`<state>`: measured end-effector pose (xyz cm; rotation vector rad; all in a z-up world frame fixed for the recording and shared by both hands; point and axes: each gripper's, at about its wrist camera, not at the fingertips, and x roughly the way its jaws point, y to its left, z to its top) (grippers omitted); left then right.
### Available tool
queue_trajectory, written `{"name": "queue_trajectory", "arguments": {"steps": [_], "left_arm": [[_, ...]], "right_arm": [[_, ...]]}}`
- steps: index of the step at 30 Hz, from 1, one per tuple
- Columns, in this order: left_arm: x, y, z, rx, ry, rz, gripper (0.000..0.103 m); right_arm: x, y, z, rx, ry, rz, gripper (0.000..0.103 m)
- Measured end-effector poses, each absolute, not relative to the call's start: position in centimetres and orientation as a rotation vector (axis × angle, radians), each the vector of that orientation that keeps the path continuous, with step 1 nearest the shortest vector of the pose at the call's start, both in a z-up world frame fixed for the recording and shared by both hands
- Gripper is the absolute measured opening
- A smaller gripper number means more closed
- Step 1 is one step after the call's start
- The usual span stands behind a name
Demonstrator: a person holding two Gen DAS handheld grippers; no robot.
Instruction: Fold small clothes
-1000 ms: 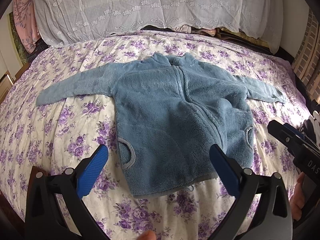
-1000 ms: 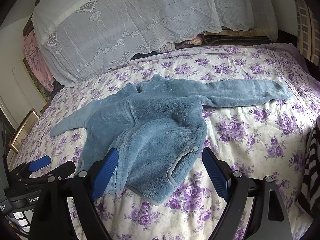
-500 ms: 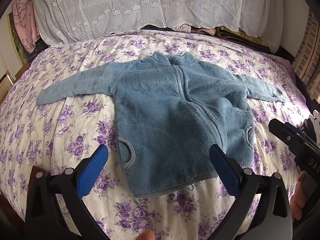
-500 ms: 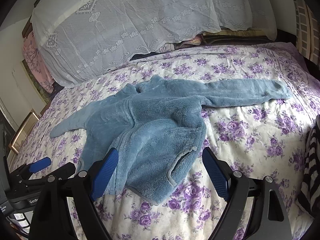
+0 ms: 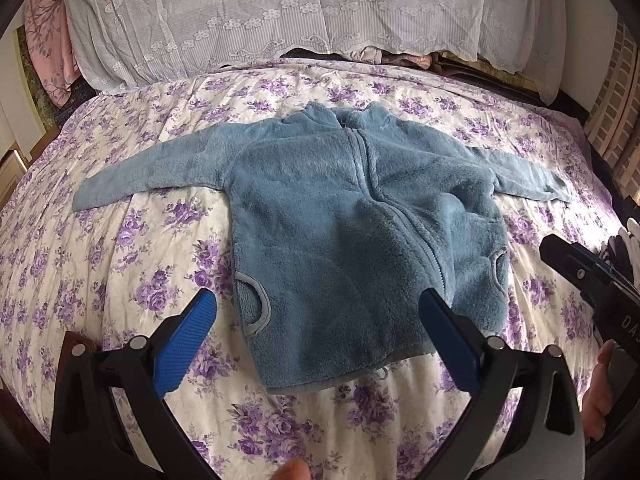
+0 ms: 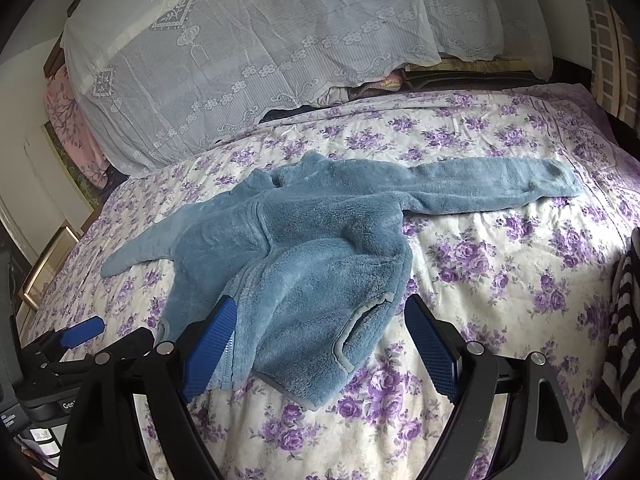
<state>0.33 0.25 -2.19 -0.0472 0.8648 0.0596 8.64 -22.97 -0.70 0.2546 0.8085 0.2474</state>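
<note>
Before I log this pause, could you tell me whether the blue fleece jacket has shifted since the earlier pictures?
No: the blue fleece jacket lies unchanged against the floral bedspread.

A quilt [image 5: 132, 264] printed with purple flowers covers the bed. At its far end a white lace cloth [image 5: 280, 12] drapes over a pile, with pink flowered fabric [image 6: 64, 108] beside it. A black-and-white striped cloth [image 6: 622, 332] lies at the quilt's right edge.

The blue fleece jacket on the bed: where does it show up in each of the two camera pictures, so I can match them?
Left wrist view: the blue fleece jacket fills the centre, spread flat, zipper up, both sleeves out.
Right wrist view: the jacket lies centre-left, its far sleeve stretching towards the right edge.
Shared landmark: the white lace cover draped behind the purple-flowered bedspread.
</note>
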Motion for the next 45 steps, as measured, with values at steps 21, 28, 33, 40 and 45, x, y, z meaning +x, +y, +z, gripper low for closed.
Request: {"name": "queue_trajectory", "arguments": {"steps": [21,28,33,40,45], "left_arm": [[0.0,0.5,-2.9,-0.046,0.890,0.054,0.098],[1.2,5.0,-6.1,-0.169,1.004,0.036,0.098],[1.8,9.3,-11.0,-0.454,1.123,-0.065,0.098],[1.3,10.3,-12.2,-0.638,1.089,-0.299,0.098],[1.3,10.4,-12.6,-0.687,1.085,-0.348,0.098]], "right_arm": [[8.6,-23.2,-1.0,0.265,0.818,0.252,0.087],[8.8,-25.6,-5.2,0.355,0.924,0.266,0.087],[8.8,-27.3,-10.9,0.630,1.061,0.368,0.086],[9.2,-25.5,-11.3,0.691,1.024,0.439,0.066],[10.9,-23.5,-12.0,0.687,1.056,0.458,0.062]]}}
